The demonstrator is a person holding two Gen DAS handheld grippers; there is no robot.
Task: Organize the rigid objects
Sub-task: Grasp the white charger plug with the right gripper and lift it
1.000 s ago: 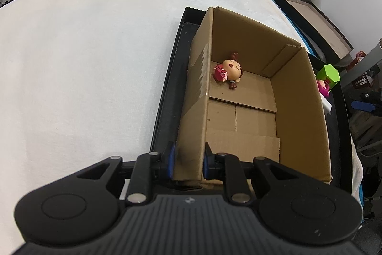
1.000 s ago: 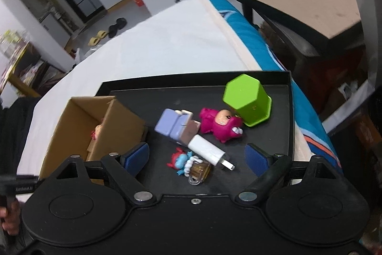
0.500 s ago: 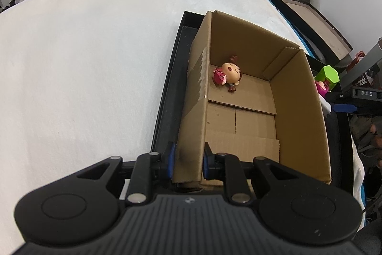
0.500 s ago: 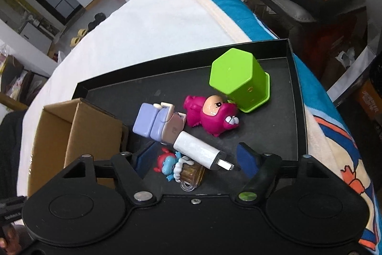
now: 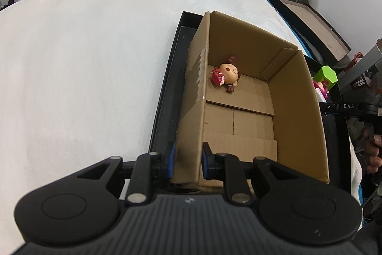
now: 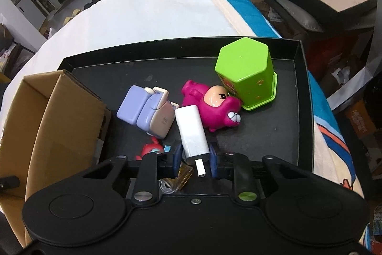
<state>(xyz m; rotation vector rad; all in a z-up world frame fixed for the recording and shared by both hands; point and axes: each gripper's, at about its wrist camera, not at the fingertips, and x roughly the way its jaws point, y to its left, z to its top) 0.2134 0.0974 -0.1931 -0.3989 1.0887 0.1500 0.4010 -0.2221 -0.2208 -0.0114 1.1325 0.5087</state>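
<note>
Right wrist view: white charger clamped; left wrist view: box wall pinched

Right wrist view: the right gripper (image 6: 194,157) is seen closed on the white charger (image 6: 191,133), its blue pads pressed against both sides near the plug end. The charger lies on the black tray (image 6: 303,97), between a lilac block toy (image 6: 145,111) and a magenta figure (image 6: 214,111). An upturned green hexagonal cup (image 6: 246,73) is set just behind the magenta figure, touching it. A small red and blue figure (image 6: 152,148) and an amber clear piece (image 6: 181,177) are found near the gripper's left finger, partly hidden. The cardboard box (image 6: 66,116) is placed at the left end of the tray.

In the left wrist view, the left gripper (image 5: 187,160) is clamped on the near left wall of the cardboard box (image 5: 296,111), one pad outside and one inside. A doll with a round head (image 5: 226,74) is seen lying inside, against the left wall toward the far end. The green cup (image 5: 326,74) is visible beyond the right wall. The tray rests on a white bed (image 5: 83,63).
</note>
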